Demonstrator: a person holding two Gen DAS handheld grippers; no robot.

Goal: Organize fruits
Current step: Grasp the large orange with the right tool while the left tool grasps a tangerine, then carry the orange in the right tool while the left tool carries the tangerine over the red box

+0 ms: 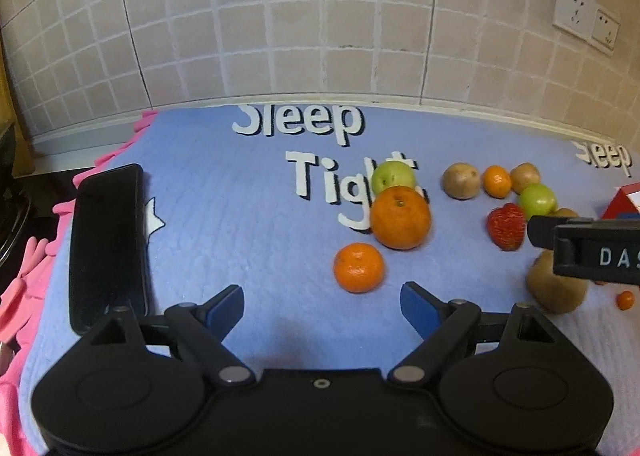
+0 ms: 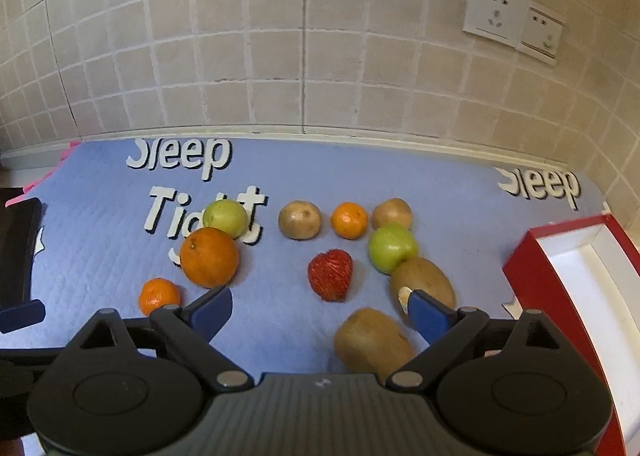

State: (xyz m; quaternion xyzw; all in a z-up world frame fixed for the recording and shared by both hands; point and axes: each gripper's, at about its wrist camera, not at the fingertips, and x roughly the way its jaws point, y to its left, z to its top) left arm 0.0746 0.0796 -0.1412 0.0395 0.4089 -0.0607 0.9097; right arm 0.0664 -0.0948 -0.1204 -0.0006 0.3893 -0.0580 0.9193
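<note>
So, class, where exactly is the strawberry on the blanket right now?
In the right wrist view the strawberry lies mid-blanket, ahead of the open right gripper, between the large orange on its left and a green apple on its right.

Big orange [image 2: 209, 257] touching a green apple [image 2: 225, 218]. Strawberry [image 2: 330, 274] central. Kiwis [image 2: 422, 283], tangerines [image 2: 349, 220] scattered on blue mat [image 2: 100, 240].

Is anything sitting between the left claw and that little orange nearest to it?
No. The left gripper is open, and only bare blue blanket lies between its fingers and the small mandarin. The big orange sits behind it.
</note>
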